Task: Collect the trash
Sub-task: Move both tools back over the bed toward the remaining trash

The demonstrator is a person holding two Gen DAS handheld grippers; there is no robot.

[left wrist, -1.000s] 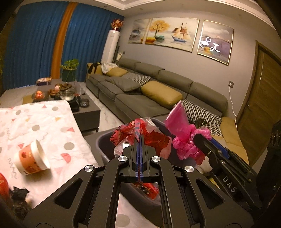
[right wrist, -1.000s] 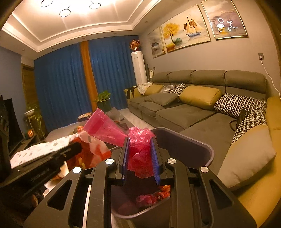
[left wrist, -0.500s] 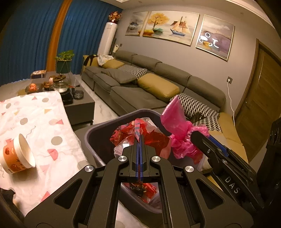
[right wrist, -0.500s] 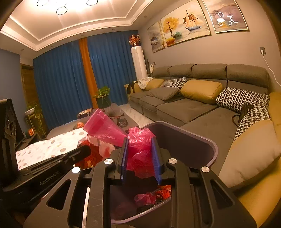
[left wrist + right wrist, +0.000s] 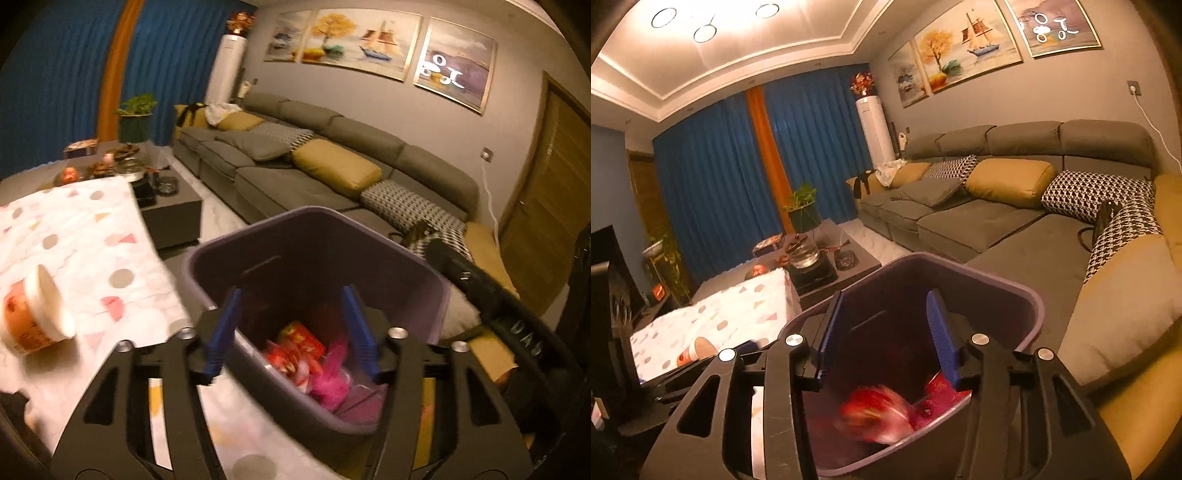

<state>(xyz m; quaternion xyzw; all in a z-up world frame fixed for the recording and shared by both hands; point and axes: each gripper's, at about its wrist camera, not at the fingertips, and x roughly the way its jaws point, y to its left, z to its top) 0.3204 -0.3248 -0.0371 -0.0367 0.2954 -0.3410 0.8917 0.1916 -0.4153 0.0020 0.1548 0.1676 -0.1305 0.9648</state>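
Observation:
A dark grey trash bin [image 5: 258, 243] stands by the table; it also shows in the right wrist view [image 5: 1027, 317]. Red wrappers [image 5: 299, 345] and a pink plastic bag [image 5: 332, 384] lie on its bottom. In the right wrist view the red trash [image 5: 875, 410] is blurred inside the bin. My left gripper [image 5: 291, 332] is open and empty above the bin. My right gripper [image 5: 886, 336] is open and empty above the bin too. An orange paper cup [image 5: 33, 317] lies on its side on the tablecloth, left of the bin.
The table has a white cloth with coloured dots [image 5: 74, 236]. A dark coffee table [image 5: 170, 206] with small items stands behind it. A grey sofa with cushions [image 5: 332, 173] runs along the wall to the right of the bin.
Both grippers have opened over the bin. The red wrappers and the pink bag have dropped from the jaws into the bin.

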